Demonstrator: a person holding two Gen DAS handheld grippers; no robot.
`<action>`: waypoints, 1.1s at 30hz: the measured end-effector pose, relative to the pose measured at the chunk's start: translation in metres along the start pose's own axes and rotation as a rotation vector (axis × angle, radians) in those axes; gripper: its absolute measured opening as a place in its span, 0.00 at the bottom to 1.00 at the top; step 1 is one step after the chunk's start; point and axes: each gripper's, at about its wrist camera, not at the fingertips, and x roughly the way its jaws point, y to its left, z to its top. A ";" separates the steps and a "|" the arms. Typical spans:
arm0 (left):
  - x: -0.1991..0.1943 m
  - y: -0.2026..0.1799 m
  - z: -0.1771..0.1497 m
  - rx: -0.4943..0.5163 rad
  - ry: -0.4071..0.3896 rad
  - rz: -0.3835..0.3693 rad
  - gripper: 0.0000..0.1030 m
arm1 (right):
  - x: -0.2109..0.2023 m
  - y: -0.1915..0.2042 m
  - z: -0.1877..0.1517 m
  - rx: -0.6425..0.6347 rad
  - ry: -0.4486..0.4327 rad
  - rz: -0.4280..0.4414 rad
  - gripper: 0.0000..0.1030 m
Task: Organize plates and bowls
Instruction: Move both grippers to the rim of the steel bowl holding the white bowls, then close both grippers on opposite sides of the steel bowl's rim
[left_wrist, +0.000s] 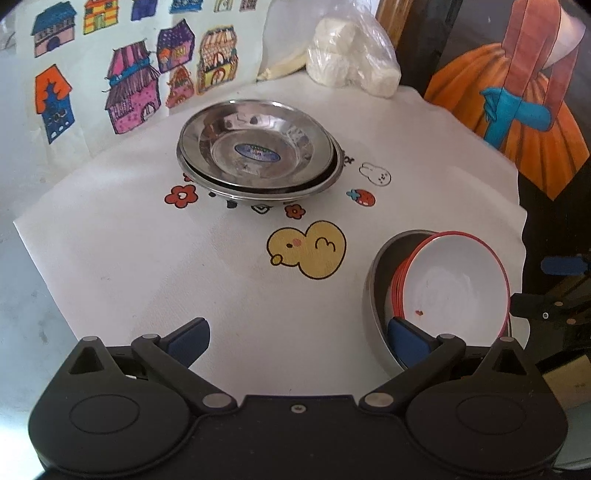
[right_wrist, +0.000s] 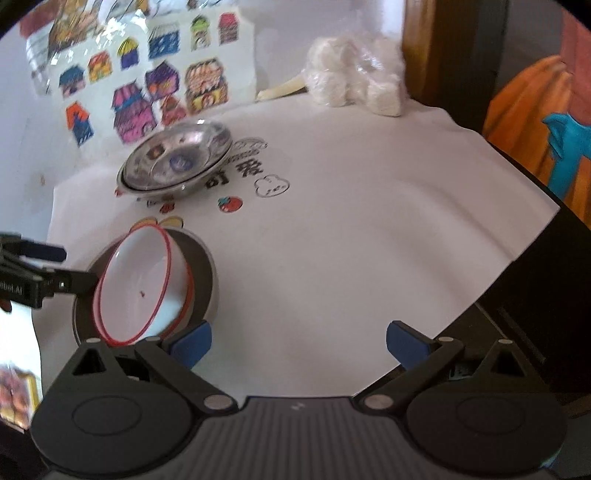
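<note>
Two steel plates lie stacked at the far middle of the white cloth. Nearer, a steel bowl holds red-rimmed white bowls, nested and tilted on edge. My left gripper is open; its right pad sits at that steel bowl's near rim. In the right wrist view the left gripper reaches in from the left, one finger close to the white bowl's rim. My right gripper is open with only cloth between its fingers, its left pad by the steel bowl; it also shows at the left wrist view's right edge.
A white cloth with a duck print covers the table. A plastic bag of white lumps stands at the back. House drawings hang on the wall. A painting and the table's dark right edge bound the right.
</note>
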 end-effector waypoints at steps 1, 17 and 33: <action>0.001 0.000 0.001 0.004 0.009 0.002 0.99 | 0.000 0.001 0.002 -0.013 0.009 -0.001 1.00; 0.002 -0.004 0.010 0.047 0.056 0.011 0.98 | 0.005 0.003 0.015 -0.034 0.015 0.035 1.00; 0.005 -0.010 0.011 0.059 0.072 0.009 0.88 | 0.017 0.012 0.017 -0.082 0.053 0.015 1.00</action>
